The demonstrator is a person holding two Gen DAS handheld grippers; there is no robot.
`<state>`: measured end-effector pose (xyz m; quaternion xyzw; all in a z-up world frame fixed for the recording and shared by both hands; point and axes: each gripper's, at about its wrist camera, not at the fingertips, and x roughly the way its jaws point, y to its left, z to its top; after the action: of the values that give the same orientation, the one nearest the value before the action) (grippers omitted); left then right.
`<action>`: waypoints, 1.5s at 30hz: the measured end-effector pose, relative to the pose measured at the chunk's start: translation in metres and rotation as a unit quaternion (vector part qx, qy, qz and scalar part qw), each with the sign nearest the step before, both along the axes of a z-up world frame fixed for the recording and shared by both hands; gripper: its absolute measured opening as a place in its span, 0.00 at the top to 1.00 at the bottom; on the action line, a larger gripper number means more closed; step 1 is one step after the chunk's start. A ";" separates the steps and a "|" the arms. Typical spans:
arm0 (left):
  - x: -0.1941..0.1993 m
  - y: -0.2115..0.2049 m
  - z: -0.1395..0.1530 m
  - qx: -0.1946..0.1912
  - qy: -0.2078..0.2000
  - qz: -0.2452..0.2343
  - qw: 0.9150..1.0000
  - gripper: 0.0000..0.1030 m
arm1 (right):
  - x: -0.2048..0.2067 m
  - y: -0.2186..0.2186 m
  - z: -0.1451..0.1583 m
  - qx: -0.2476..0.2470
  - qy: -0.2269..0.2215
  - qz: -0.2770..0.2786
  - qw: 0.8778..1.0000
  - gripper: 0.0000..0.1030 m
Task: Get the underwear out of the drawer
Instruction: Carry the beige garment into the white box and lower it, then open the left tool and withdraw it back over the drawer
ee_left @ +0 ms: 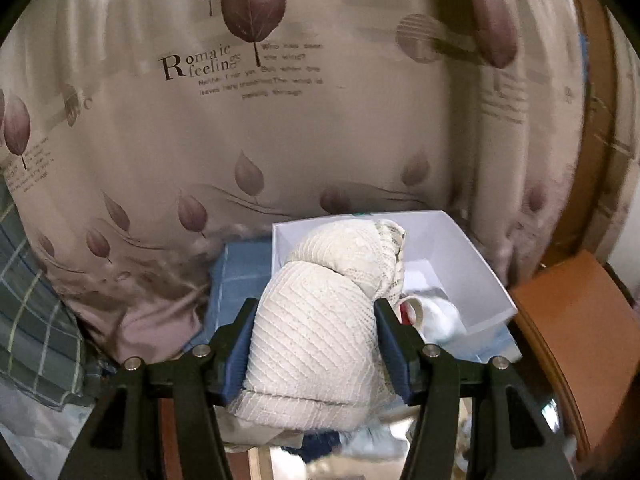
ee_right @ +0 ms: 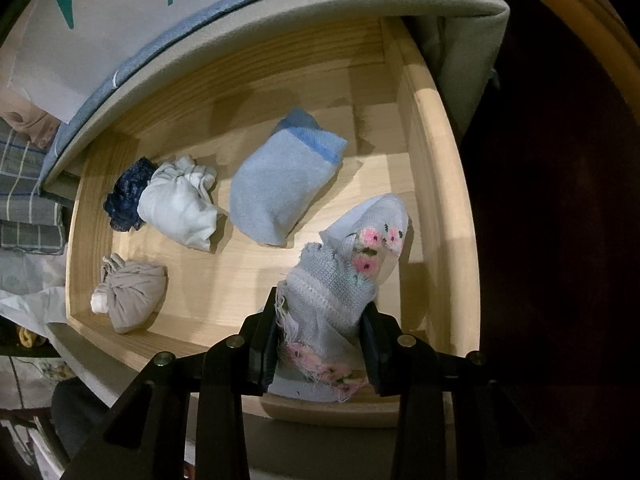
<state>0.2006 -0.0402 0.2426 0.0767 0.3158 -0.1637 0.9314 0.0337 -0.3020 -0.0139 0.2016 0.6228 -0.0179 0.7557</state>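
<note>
Left gripper [ee_left: 316,344]: its fingers are clamped on a cream knitted bundle [ee_left: 320,320], which fills the whole gap between the pads. The bundle's long axis runs from the fingers forward and upward, and its far end overhangs the white open box [ee_left: 460,248] directly ahead. The box rests on a blue-covered surface in front of a leaf-printed curtain [ee_left: 240,120]. A white item with a red patch [ee_left: 416,312] lies inside the box, partly hidden by the right-hand finger; its identity cannot be determined.

Right gripper [ee_right: 320,344]: its fingers are clamped on a pale grey knitted piece with pink flowers [ee_right: 352,272]. This piece extends forward and to the right from the fingers, over the front right corner of the wooden drawer [ee_right: 436,184]. Whether it has cleared the drawer floor cannot be determined.

Remaining drawer contents, left to right: a grey-beige knotted bundle [ee_right: 132,300] near the front, a dark blue lacy item [ee_right: 128,196] touching a white bunched item [ee_right: 180,204] at the back left, and a light blue folded piece [ee_right: 280,184] in the centre.

Judgement: the left hand is nearer to the box, so depositing its bundle depends on the short forward path into the box opening. Which items are underwear rather than socks is hard to tell.
</note>
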 end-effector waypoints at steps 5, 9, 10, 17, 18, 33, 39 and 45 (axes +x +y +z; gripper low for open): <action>0.043 -0.019 -0.016 0.025 0.011 0.026 0.999 0.43 | -0.002 -0.004 0.000 0.008 -0.002 -0.002 1.000 0.68; 0.069 -0.028 -0.042 0.034 0.050 0.031 0.998 0.43 | -0.004 -0.008 0.002 0.013 -0.003 -0.005 1.000 0.68; 0.074 -0.031 -0.049 0.038 0.058 0.034 0.997 0.43 | -0.004 -0.009 0.002 0.015 -0.004 -0.006 1.000 0.68; 0.092 -0.040 -0.083 0.059 0.089 0.038 0.994 0.41 | -0.004 -0.012 0.003 0.020 -0.003 -0.002 1.000 0.68; 0.092 -0.041 -0.085 0.060 0.093 0.040 0.993 0.40 | -0.003 -0.011 0.003 0.020 -0.003 -0.002 1.000 0.68; 0.074 -0.039 -0.061 0.070 0.084 0.042 0.993 0.34 | -0.001 -0.002 0.003 0.005 0.001 0.005 1.000 0.68; 0.043 -0.023 -0.042 0.066 0.069 0.040 0.995 0.34 | 0.001 0.002 0.003 -0.003 0.002 0.007 1.000 0.68; -0.002 0.007 -0.047 0.077 0.073 0.046 0.993 0.34 | 0.002 0.007 0.001 -0.012 0.004 0.007 1.000 0.68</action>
<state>0.1988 -0.0337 0.1959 0.1210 0.3982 -0.1012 0.9036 0.0361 -0.2953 -0.0130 0.1882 0.6267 -0.0203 0.7559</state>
